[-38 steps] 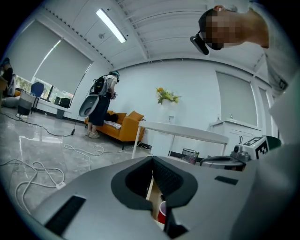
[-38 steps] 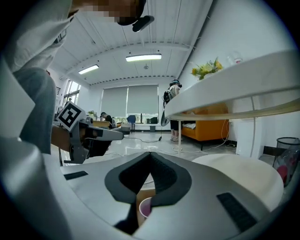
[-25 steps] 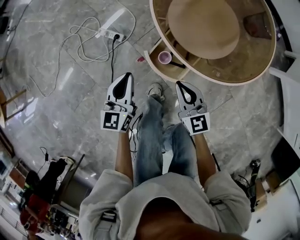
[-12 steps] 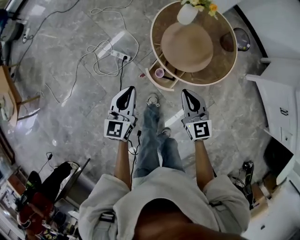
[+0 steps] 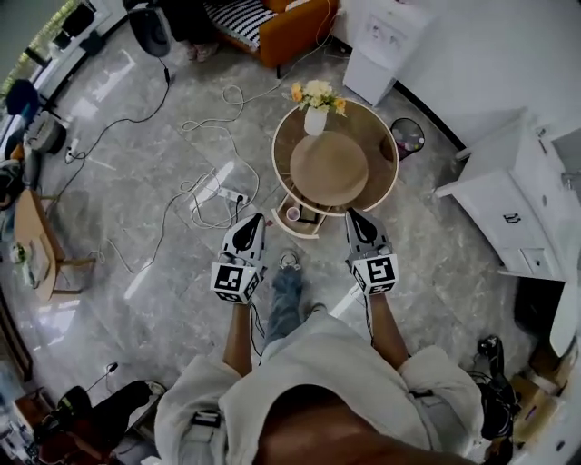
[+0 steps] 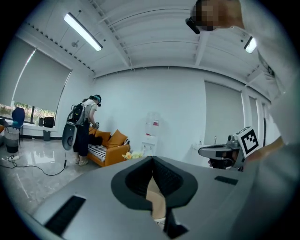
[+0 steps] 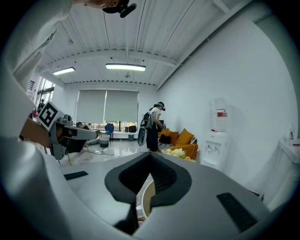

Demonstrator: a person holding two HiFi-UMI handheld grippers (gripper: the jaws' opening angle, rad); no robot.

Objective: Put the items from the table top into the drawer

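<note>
A round wooden table (image 5: 385, 145) stands on the floor ahead of me. A wide tan hat (image 5: 329, 169) and a white vase of flowers (image 5: 315, 120) rest on it. Its drawer (image 5: 303, 227) is pulled out at the near side, with a pink cup (image 5: 293, 214) inside. My left gripper (image 5: 251, 221) is held up short of the drawer, to its left. My right gripper (image 5: 352, 215) is just right of the drawer. Both are shut with nothing in them. In the left gripper view the left gripper (image 6: 152, 161) points level across the room, as does the right gripper (image 7: 151, 157) in its own view.
A power strip with loose cables (image 5: 227, 195) lies on the floor left of the table. A dark bin (image 5: 407, 138) stands behind the table, white cabinets (image 5: 508, 213) at the right, an orange sofa (image 5: 290, 23) and a water dispenser (image 5: 386, 41) at the back. Another person (image 6: 82, 131) stands by the sofa.
Both grippers have risen together, still shut and empty. The head view has risen too, so the table and drawer look smaller and farther below, and more of the room shows.
</note>
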